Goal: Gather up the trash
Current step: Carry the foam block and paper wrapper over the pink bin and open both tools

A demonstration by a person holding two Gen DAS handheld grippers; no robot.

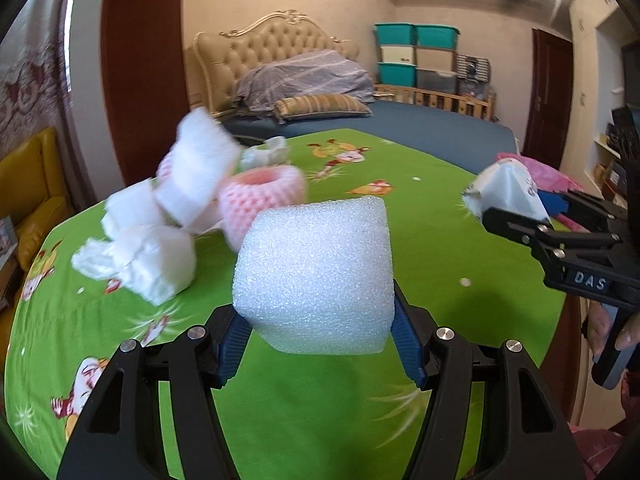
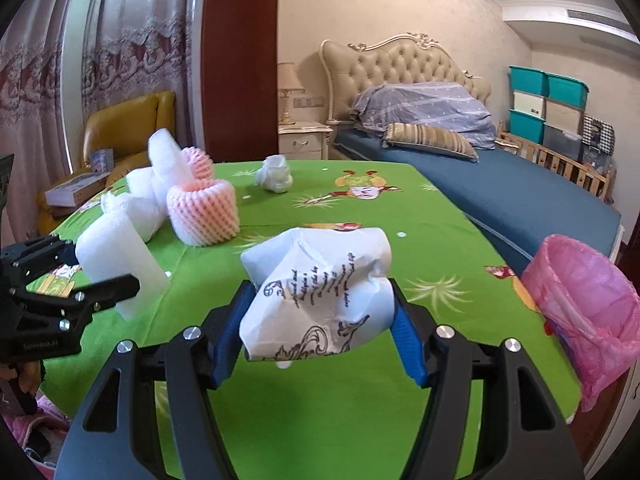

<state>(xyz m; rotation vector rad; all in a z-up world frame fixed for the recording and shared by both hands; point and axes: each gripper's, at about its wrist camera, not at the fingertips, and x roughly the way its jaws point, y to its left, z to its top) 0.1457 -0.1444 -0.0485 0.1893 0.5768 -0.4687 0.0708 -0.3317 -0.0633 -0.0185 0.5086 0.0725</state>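
Observation:
My left gripper (image 1: 320, 320) is shut on a white foam block (image 1: 316, 272) and holds it above the green tablecloth (image 1: 420, 240). My right gripper (image 2: 320, 320) is shut on a crumpled white printed paper (image 2: 320, 292), also above the cloth. The right gripper and its paper (image 1: 508, 192) show at the right of the left wrist view. The left gripper and its foam block (image 2: 116, 264) show at the left of the right wrist view. A bin with a pink bag (image 2: 584, 312) stands at the table's right edge.
More trash lies at the far left of the table: a pink foam net (image 2: 204, 212), white foam pieces (image 2: 140, 200), and a crumpled white tissue (image 2: 276, 176) farther back. A bed (image 2: 480, 184) stands behind the table and a yellow armchair (image 2: 124, 128) to the left.

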